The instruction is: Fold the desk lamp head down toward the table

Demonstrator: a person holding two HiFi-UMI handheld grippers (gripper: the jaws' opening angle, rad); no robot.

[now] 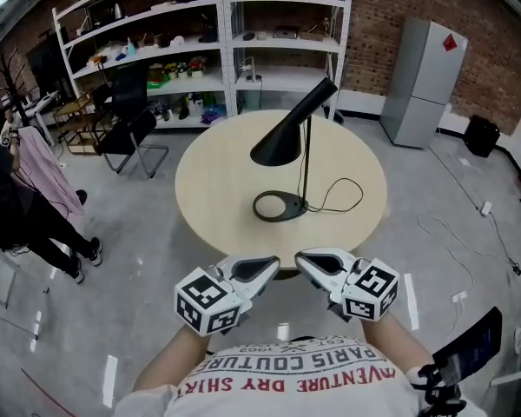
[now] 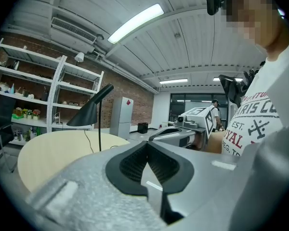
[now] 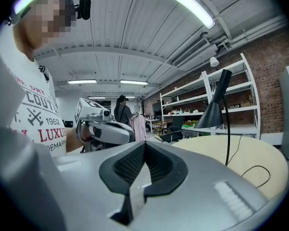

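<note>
The black ribbed fingers (image 2: 131,166) of the left gripper (image 1: 274,261) are pressed together, with nothing between them. The fingers (image 3: 127,166) of the right gripper (image 1: 300,258) are likewise closed on nothing. The two pairs of fingertips point toward each other, close but apart, at the near edge of a round pale wooden table (image 1: 210,176).

The black desk lamp (image 1: 284,136), with a cone shade, thin upright stem and ring base (image 1: 280,206), stands on this table ahead of both pairs of fingers and well apart from them. The base is the part nearest the fingers. The shade is raised at the top of the stem and slants down to the left. A thin black cord (image 1: 340,195) loops on the table right of the base.

Far beyond the fingers, white metal shelving (image 1: 210,39) holds small mixed objects, too small to identify.
</note>
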